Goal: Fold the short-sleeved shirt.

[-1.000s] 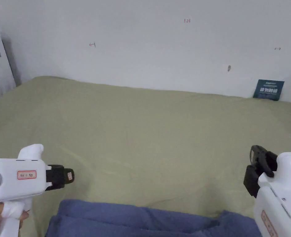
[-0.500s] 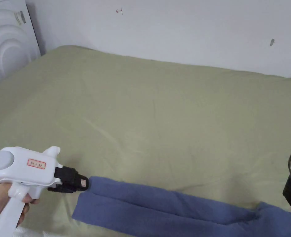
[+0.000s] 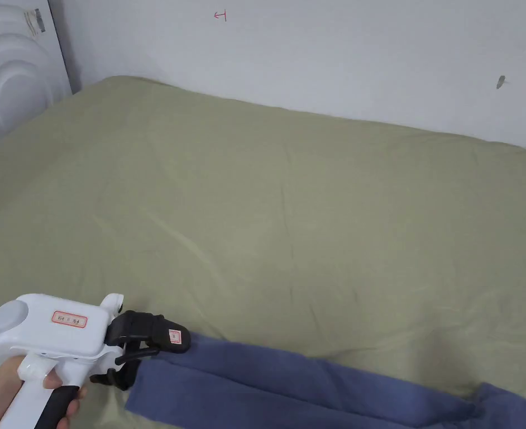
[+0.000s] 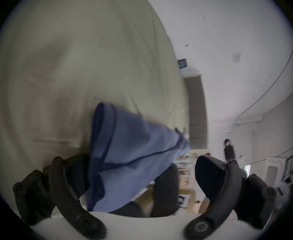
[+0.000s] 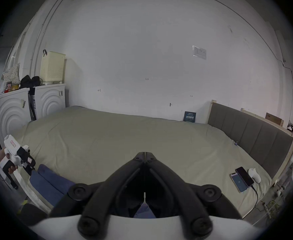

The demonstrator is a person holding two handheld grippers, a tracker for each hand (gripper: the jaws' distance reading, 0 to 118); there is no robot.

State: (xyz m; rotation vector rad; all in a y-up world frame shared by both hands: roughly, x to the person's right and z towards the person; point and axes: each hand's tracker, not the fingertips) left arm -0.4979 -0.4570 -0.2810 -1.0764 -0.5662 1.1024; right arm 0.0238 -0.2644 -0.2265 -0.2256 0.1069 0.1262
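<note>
Shirt (image 3: 290,385): blue, lying as a long folded band across the near edge of the bed (image 3: 290,223), its left end sitting between the jaws of the left gripper (image 3: 144,357). Left gripper: jaws standing wide apart in its own view, cloth touching 1 jaw only, so nothing is being clamped. Right gripper (image 5: 145,154): jaws meeting at the tips; blue cloth is showing low behind them, but whether it is pinched I cannot tell. Risk, judged: the band is sitting close to the mattress edge, so a 1-sided pull while the left jaws are gaping could be dragging it off or undoing the folds. Containers: 1 cream laundry basket (image 5: 52,68) standing on a white appliance (image 5: 49,101); contents hidden.
</note>
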